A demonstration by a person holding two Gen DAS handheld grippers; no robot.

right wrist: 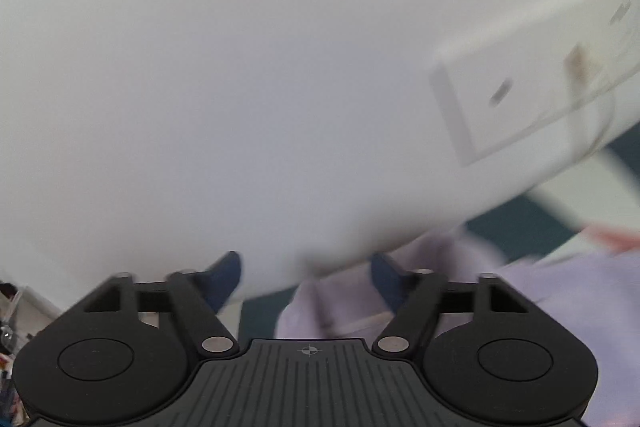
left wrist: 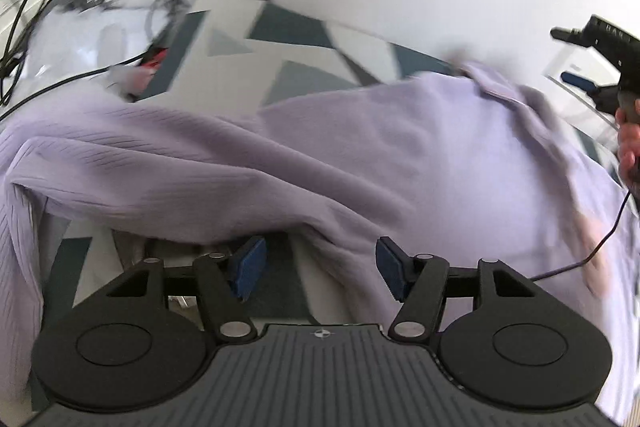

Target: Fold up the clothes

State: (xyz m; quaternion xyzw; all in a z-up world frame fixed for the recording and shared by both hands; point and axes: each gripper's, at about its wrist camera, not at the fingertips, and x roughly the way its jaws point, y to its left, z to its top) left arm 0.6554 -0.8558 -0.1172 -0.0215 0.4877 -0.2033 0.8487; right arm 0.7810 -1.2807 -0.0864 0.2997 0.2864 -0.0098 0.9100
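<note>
Left wrist view: your left gripper (left wrist: 316, 269) points down at a lilac ribbed garment (left wrist: 280, 163) that lies crumpled across a surface with a geometric pattern of dark teal, grey and off-white (left wrist: 288, 67). Its blue pads (left wrist: 250, 265) stand well apart with nothing pressed between them; the near fold of the garment hangs just beyond the fingertips, and patterned surface shows in the gap. The garment spreads from the left edge of the picture to the right, with a placket or collar edge (left wrist: 500, 89) blurred at upper right. Black cables (left wrist: 36, 11) loop over a pale area at upper left, beside a small red item (left wrist: 154, 61) too blurred to name. At the far right, your right hand (left wrist: 628, 143) grips the handle of the right gripper (left wrist: 576, 57), which is above the garment's right end; a thin black cable (left wrist: 600, 243) trails from it over the cloth.

Right wrist view: your right gripper (right wrist: 306, 275) faces a plain white wall (right wrist: 240, 67), heavily blurred. Its fingers are spread wide and hold nothing. A fold of the lilac garment (right wrist: 560, 299) lies below and to the right, part of it showing low between the fingers. A white box-like object (right wrist: 532, 87) sits at right, with dark teal surface (right wrist: 516, 223) beneath it.
</note>
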